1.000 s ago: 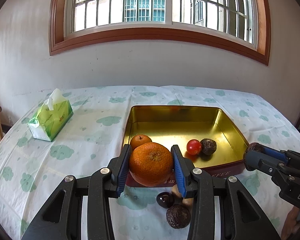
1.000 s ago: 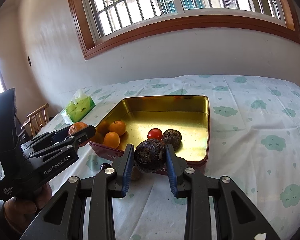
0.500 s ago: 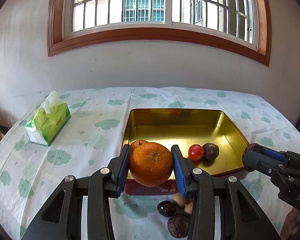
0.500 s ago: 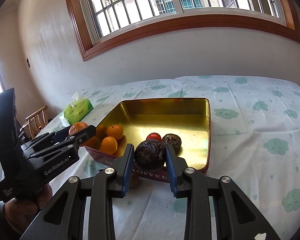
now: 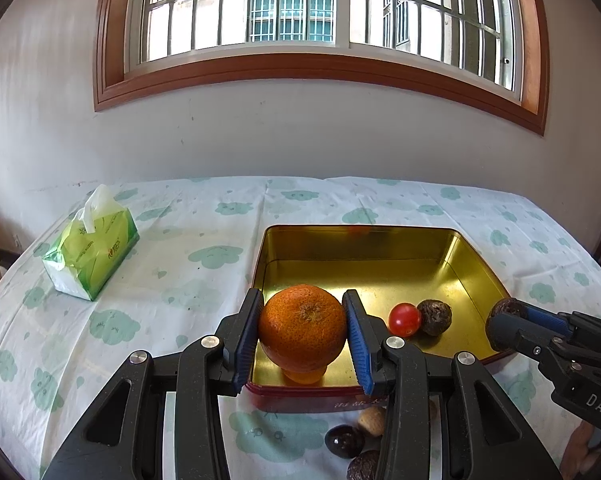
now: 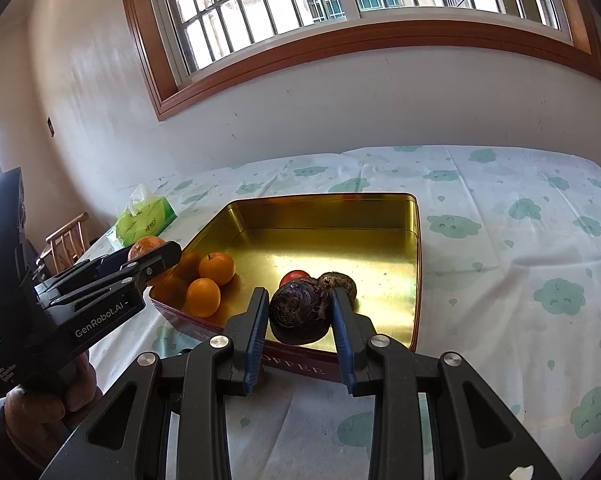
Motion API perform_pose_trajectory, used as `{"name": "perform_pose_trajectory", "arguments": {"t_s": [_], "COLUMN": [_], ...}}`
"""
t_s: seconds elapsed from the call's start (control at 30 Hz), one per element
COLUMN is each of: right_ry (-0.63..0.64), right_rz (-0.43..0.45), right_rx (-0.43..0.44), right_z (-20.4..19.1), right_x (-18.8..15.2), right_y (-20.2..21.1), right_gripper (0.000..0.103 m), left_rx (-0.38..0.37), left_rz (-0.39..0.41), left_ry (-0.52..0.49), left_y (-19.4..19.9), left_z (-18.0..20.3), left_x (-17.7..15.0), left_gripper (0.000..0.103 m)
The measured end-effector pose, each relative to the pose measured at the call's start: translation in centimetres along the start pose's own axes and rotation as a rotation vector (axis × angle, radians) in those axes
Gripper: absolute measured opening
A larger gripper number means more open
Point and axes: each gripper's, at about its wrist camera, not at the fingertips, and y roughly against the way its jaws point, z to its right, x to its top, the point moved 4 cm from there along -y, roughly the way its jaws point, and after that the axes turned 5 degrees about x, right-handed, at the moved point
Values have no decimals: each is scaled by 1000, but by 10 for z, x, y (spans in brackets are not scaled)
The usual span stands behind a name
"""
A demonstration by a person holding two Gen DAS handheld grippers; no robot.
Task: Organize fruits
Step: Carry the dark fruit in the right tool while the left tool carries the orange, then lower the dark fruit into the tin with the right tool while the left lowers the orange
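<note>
Gold tin (image 5: 476,268) lies beneath both jaws: the left gripper (image 5: 303,334) clamps a large orange (image 5: 302,332), the right gripper (image 6: 299,318) a wrinkled dark fruit (image 6: 298,316). Only the right wrist view shows two small oranges (image 6: 210,282) left of its jaws.

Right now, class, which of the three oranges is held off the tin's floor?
The largest orange, clamped in the left tongs above the gold tin; the two smaller oranges rest inside it.

Home dining room: table (image 5: 204,280) under cloud-print cloth, barred wood-framed window (image 5: 320,12), tissue pack (image 5: 90,254), wooden chair (image 6: 66,240) at edge, fruit tin (image 5: 380,240) on table.
</note>
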Motion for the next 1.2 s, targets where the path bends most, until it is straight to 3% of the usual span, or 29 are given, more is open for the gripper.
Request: {"name": "perform_pose_trajectory", "arguments": {"t_s": [1.2], "right_ry": [-7], "right_rz": [-10], "right_rx": [-2], "right_z": [10], "right_x": [10], "right_y": [-32], "right_gripper": [29], "left_rx": [-25], "left_rz": [-4], "left_ry": [-36], "left_y": [-40], "left_z": [4], "left_x": [11], "left_gripper": [41]}}
